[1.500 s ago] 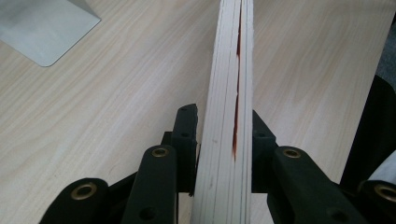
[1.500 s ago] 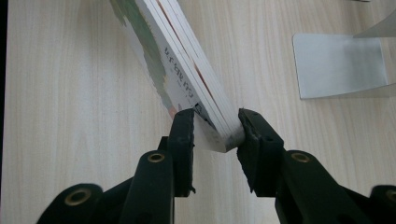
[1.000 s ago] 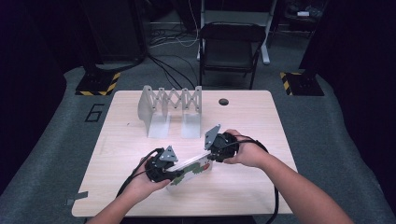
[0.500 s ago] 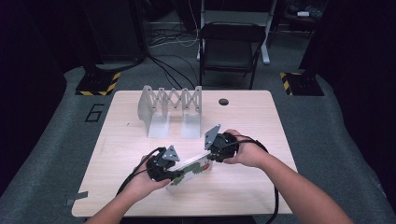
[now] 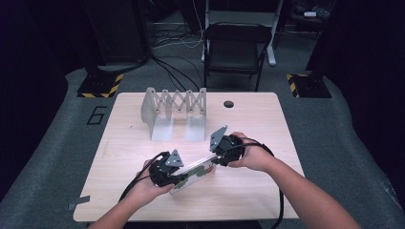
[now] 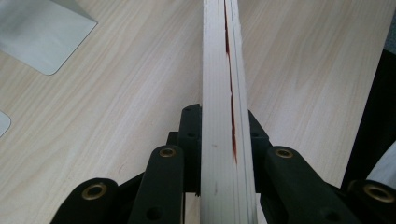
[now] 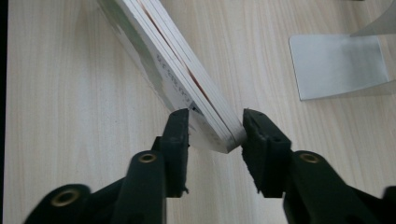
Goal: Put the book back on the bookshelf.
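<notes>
Two claws meet one book over the pale wood counter [image 5: 143,143], near its front edge and well short of the grey folding bookend rack [image 5: 174,112] at the back. We see the book [image 5: 193,170] running on a slant between the hands, its long axis from the left claw [image 5: 179,177] up to the right claw [image 5: 213,157]. Our left claw clamps the page block firmly at one end; our right claw's jaws have just been opening, standing slack around the far corner. Spine lettering is too blurred to read.
</notes>
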Demonstrator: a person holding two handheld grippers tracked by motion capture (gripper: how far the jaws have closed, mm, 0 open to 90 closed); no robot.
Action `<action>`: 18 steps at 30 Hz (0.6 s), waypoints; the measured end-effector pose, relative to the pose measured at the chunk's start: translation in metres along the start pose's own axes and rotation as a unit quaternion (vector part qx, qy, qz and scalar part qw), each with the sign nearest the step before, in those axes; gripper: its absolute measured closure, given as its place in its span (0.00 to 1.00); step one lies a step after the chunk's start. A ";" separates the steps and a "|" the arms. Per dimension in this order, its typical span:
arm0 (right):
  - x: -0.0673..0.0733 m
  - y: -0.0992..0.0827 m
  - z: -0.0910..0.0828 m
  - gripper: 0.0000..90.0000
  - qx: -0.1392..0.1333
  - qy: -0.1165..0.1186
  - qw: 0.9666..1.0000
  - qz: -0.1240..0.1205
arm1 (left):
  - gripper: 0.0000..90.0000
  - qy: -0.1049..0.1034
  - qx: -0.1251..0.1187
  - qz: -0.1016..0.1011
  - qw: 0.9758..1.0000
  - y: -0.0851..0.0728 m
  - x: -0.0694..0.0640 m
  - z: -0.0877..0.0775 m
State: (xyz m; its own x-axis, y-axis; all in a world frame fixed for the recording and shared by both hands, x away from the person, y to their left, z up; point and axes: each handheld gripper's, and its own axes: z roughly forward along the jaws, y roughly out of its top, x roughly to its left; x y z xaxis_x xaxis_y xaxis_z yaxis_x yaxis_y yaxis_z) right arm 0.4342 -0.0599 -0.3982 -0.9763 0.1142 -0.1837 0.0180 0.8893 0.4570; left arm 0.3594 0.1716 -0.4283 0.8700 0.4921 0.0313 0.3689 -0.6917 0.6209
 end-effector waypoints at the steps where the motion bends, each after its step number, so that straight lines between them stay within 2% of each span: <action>1: -0.001 -0.001 0.000 0.62 0.001 0.000 1.000 0.004 | 0.84 -0.002 0.002 0.000 1.000 0.000 0.000 -0.001; 2: -0.001 -0.001 0.000 0.62 0.001 0.000 1.000 0.004 | 0.84 -0.002 0.002 0.000 1.000 0.000 0.000 -0.001; 3: -0.001 -0.003 0.000 0.59 -0.007 0.005 1.000 0.024 | 0.84 0.002 -0.001 -0.003 1.000 -0.001 0.001 -0.002; 4: -0.001 -0.003 0.000 0.59 -0.007 0.005 1.000 0.024 | 0.84 0.002 -0.001 -0.003 1.000 -0.001 0.001 -0.002; 5: -0.002 -0.004 -0.002 0.57 -0.006 0.005 0.999 0.035 | 0.84 0.001 -0.002 -0.004 1.000 -0.001 0.003 -0.004; 8: -0.004 -0.005 -0.004 0.53 -0.012 0.000 0.999 0.038 | 0.84 0.002 -0.003 -0.007 1.000 -0.001 0.005 -0.005; 11: -0.006 -0.006 -0.008 0.51 -0.022 -0.009 0.998 0.052 | 0.84 0.007 -0.010 -0.016 1.000 -0.002 0.007 -0.007; 13: -0.005 -0.007 -0.009 0.51 -0.022 -0.011 0.998 0.057 | 0.84 0.007 -0.009 -0.016 1.000 -0.003 0.008 -0.008; 15: -0.005 -0.009 -0.010 0.50 -0.023 -0.019 0.997 0.072 | 0.84 0.010 -0.006 -0.018 1.000 -0.004 0.010 -0.011; 18: -0.005 -0.010 -0.011 0.49 -0.024 -0.026 0.996 0.076 | 0.84 0.013 -0.008 -0.021 1.000 -0.005 0.011 -0.012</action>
State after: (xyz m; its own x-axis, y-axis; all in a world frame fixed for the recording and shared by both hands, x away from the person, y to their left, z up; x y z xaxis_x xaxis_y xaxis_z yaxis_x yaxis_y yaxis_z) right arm 0.4363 -0.0746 -0.3926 -0.9505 0.2702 -0.1535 0.1534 0.8375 0.5244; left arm 0.3635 0.1865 -0.4217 0.8452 0.5338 0.0250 0.3989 -0.6613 0.6353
